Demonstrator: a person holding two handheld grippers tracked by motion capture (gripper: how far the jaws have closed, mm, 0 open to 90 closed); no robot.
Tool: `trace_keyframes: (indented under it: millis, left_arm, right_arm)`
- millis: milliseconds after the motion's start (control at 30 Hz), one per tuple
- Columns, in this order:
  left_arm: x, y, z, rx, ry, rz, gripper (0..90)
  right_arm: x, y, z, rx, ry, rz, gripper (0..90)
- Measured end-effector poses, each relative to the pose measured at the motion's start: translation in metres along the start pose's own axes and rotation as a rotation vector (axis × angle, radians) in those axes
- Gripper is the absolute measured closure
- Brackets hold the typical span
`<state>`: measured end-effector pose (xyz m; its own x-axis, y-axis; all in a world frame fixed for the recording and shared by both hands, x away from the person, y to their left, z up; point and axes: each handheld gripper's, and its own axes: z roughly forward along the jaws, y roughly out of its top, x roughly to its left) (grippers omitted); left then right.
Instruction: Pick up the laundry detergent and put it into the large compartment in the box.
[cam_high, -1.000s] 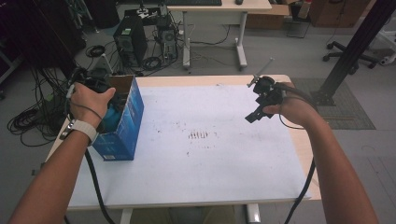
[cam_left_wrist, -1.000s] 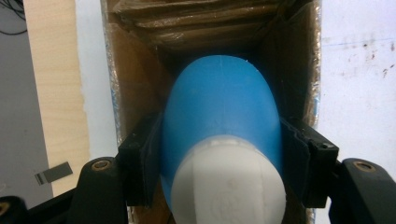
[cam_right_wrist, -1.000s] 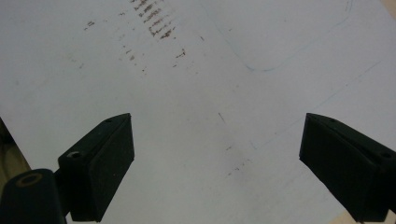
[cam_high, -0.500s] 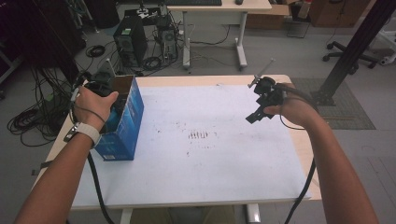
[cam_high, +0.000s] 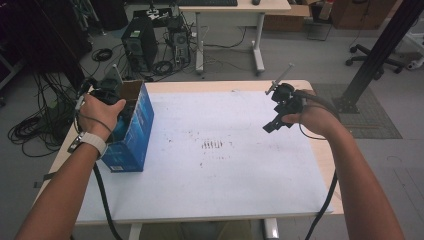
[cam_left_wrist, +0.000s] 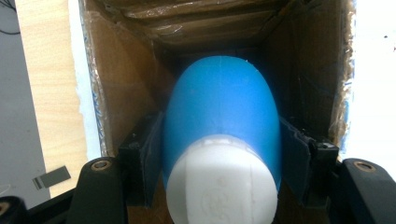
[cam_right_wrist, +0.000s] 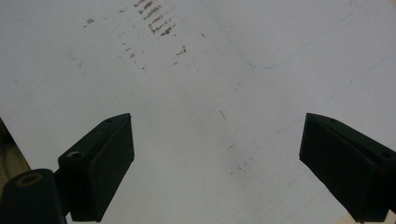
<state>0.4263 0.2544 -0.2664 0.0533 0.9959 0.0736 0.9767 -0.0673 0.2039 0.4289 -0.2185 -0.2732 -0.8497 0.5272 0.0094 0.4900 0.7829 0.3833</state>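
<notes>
I see a white table (cam_high: 225, 185) with dark smudges (cam_high: 214, 145); computer towers (cam_high: 141, 47), cables (cam_high: 35, 130), desk (cam_high: 235, 7) behind.

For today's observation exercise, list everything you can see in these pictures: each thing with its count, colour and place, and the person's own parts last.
bottle: one, blue with a white cap, inside the open box, clamped between the left jaws.
box: one, blue outside and brown card inside, open-topped, on the table's left part.
table: one, white sheet over a pale wooden top with dark smudges near the middle.
computer tower: one, black, on the floor beyond the table.
desk: one, pale, at the back.
office chair: one, dark, far right on the floor.
left hand-held gripper: one, black, shut on the bottle in the box.
right hand-held gripper: one, black, open above the white sheet.
</notes>
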Motion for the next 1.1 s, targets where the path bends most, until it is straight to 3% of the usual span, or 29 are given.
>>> trace_keyframes:
  millis: [367,1100]
  left_arm:
    - [0.0033,0.0054,0.0035,0.003,-0.053,0.006,35.7]
    - [0.0066,0.0060,0.0062,0.028,-0.046,0.018,28.9]
  right_arm:
    - [-0.0006,-0.0019,-0.0003,0.000,0.000,0.004,10.3]
    - [-0.0014,-0.0058,-0.0007,0.005,0.000,0.014,10.3]
